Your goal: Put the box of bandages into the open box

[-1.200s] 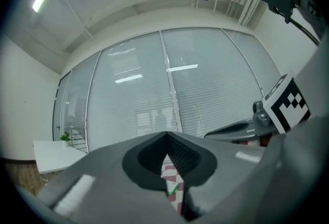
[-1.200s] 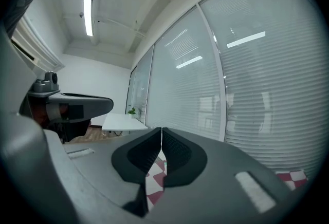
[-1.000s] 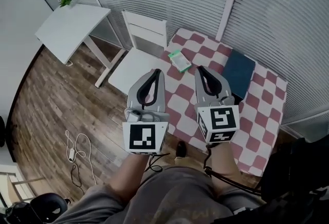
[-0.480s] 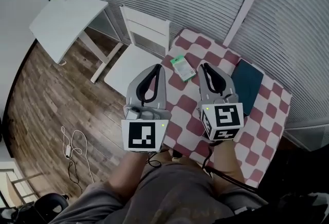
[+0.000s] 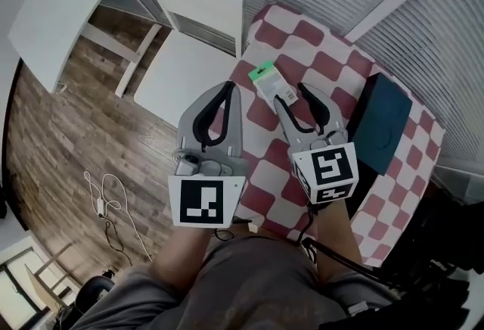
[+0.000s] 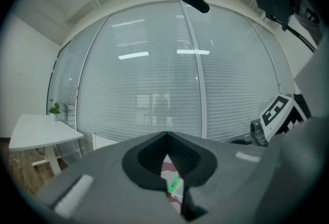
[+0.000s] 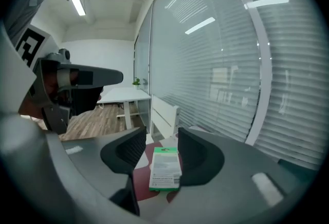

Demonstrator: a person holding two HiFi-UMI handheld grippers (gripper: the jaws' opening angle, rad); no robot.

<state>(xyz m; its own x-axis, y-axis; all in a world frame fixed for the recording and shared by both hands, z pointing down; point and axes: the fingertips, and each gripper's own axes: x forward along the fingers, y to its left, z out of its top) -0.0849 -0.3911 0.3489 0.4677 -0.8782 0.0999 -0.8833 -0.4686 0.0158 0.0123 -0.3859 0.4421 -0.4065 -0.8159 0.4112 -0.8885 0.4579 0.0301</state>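
Observation:
The box of bandages, white with a green end, lies flat on the red-and-white checkered table near its left edge. My right gripper is open just behind it. In the right gripper view the box of bandages lies on the cloth between the two spread jaws, and I cannot tell whether they touch it. My left gripper hovers shut and empty at the table's left edge. Through its slit the left gripper view shows the box of bandages ahead of the left gripper. A dark teal box sits at the table's right side.
A white chair stands against the table's left edge, under my left gripper. A white desk with a small plant is further left on the wood floor. Window blinds run behind the table. A white cable lies on the floor.
Both grippers have moved forward over the table. The right gripper's open jaws now reach the box of bandages, which was well ahead of them a second ago. The left stays shut.

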